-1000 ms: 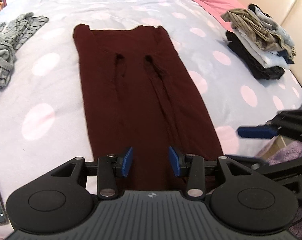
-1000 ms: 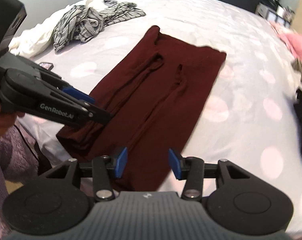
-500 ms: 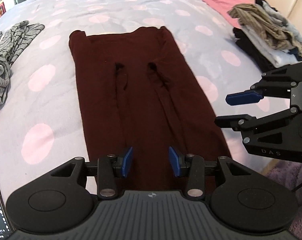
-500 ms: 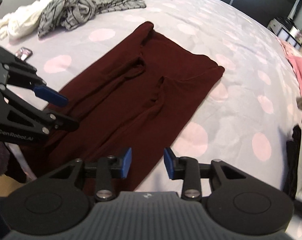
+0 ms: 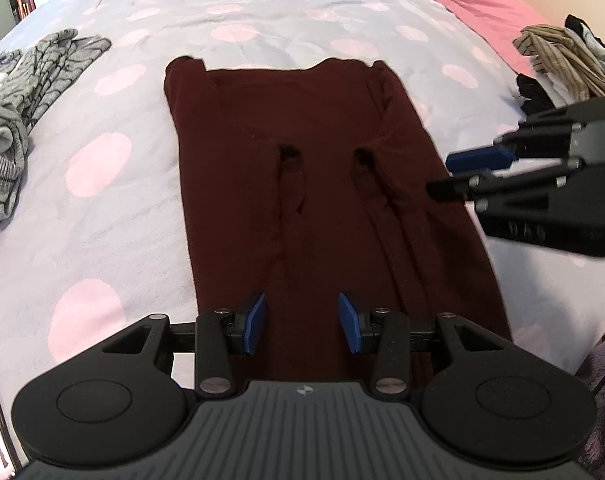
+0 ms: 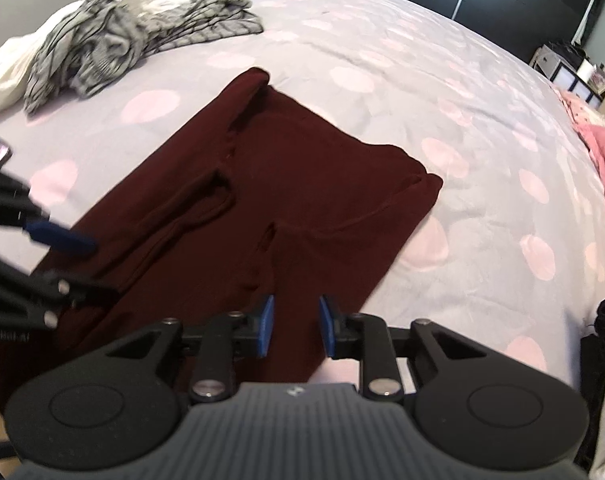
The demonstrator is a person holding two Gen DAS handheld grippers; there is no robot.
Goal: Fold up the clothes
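the dark maroon long-sleeved knit top [image 5: 302,200] lies flat ahead of the left tongs [image 5: 301,324], jaws apart, empty. the right tongs [image 6: 293,331], narrower than a moment ago but empty, have swung over its right edge, likely readying a fold.

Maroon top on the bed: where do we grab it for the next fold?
Grip the maroon top at its two near hem corners, coming in from the near bed edge. It lies flat, sleeves folded inward, a long strip, ready to fold away toward the collar.
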